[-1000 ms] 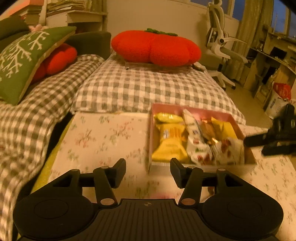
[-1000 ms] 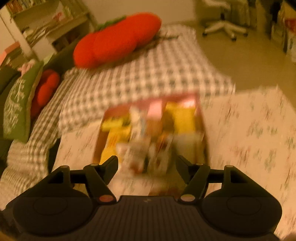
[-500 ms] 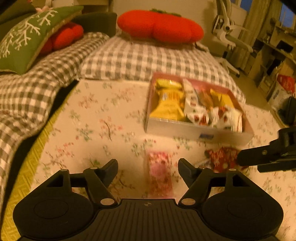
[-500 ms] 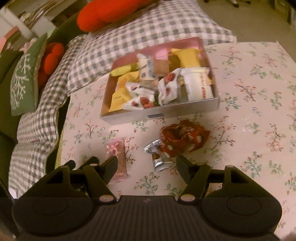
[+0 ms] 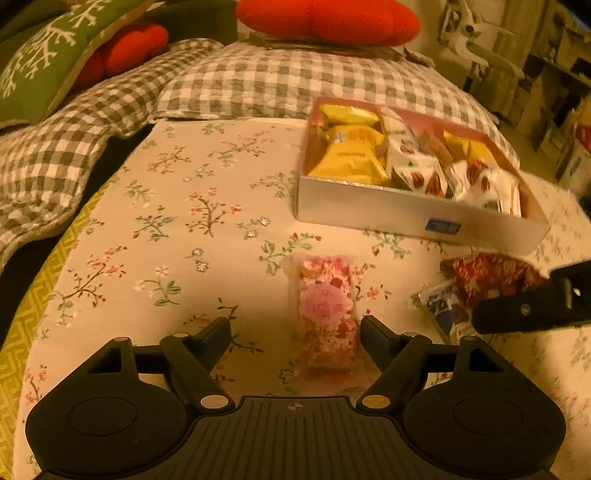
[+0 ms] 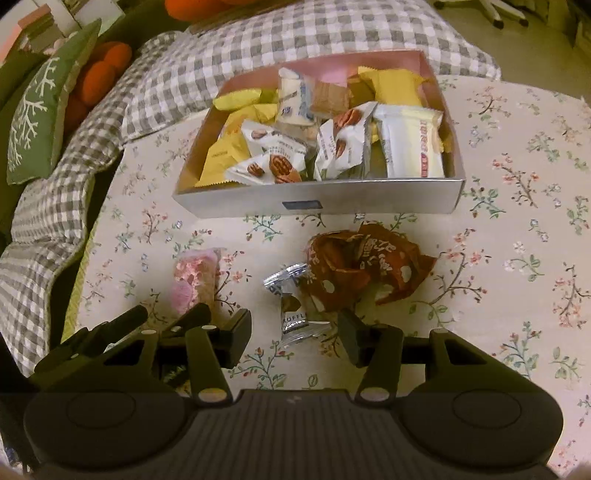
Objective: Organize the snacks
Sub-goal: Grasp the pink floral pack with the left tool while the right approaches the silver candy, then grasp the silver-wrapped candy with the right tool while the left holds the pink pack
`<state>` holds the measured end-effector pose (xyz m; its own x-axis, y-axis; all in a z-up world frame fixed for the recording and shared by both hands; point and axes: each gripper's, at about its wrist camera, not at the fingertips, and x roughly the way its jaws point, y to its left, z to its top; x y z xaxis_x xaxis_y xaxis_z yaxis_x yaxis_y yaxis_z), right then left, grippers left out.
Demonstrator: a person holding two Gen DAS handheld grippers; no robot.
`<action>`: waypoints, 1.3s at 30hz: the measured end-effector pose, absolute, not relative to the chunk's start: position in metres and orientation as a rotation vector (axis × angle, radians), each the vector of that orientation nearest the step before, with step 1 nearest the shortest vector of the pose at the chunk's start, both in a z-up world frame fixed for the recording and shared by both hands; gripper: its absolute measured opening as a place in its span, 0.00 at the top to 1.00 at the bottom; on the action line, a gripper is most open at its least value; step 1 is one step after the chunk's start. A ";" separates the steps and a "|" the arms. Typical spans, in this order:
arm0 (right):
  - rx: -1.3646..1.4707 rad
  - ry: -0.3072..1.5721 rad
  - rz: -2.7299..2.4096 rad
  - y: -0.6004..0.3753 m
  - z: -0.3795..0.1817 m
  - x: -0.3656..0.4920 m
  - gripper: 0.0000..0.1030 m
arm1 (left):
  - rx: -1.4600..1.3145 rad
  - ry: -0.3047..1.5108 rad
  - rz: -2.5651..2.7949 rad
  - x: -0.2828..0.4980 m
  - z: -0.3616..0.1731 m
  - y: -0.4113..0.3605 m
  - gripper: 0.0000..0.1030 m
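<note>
A silver box (image 5: 406, 216) full of wrapped snacks stands on the floral tablecloth (image 5: 177, 221). In front of it lie a pink packet (image 5: 327, 314), a small silver wrapped sweet (image 6: 291, 314) and a crumpled red-brown wrapper (image 6: 365, 266). My left gripper (image 5: 295, 332) is open, low over the cloth, with the pink packet between its fingers and nearer the right one, untouched. The jaws of my right gripper (image 6: 295, 332) are closing with the silver sweet between them, and gaps still show on both sides. In the right wrist view, the box (image 6: 317, 203) is beyond the sweets and the left gripper (image 6: 168, 314) is by the pink packet (image 6: 195, 280).
A grey checked blanket (image 5: 288, 81) covers the sofa behind the table, with a red cushion (image 5: 328, 18) and a green cushion (image 5: 44, 59). The table's left edge shows a yellow-green mat (image 5: 33, 314). A white office chair (image 5: 469, 40) stands at the far right.
Both grippers have come down toward the table in front of the box. The pink packet now lies between the left fingers, which spread wider. The right fingers have narrowed around the silver sweet.
</note>
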<state>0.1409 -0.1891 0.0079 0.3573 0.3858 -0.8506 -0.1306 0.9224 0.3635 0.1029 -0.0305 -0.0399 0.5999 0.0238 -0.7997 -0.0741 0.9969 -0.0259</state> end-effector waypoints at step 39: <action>0.234 1.203 0.415 -0.142 0.004 0.127 0.82 | -0.112 0.906 0.057 0.074 -0.025 0.016 0.71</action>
